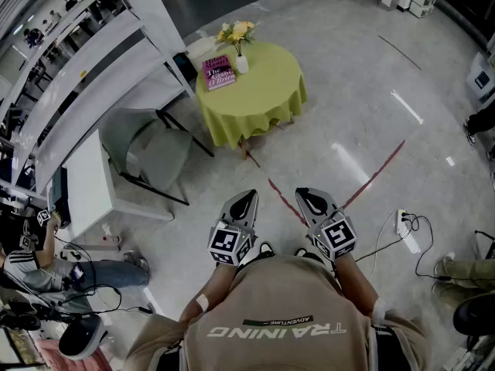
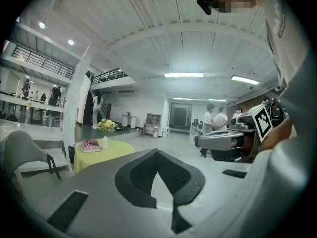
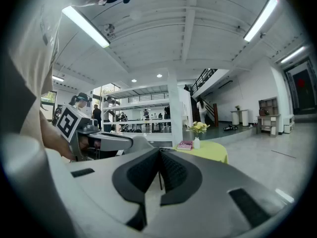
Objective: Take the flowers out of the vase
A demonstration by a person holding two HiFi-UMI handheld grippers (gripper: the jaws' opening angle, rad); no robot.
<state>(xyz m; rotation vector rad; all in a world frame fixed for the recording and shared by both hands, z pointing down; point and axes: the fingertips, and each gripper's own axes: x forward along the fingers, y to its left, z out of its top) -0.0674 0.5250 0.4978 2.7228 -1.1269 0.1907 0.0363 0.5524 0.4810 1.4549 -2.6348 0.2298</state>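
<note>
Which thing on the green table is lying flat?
The pink book lies flat on the table, right beside the small white vase, which stands upright holding yellow flowers.

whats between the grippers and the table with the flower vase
In the head view, only bare floor crossed by a red line lies between the left gripper, the right gripper and the table holding the vase.
</note>
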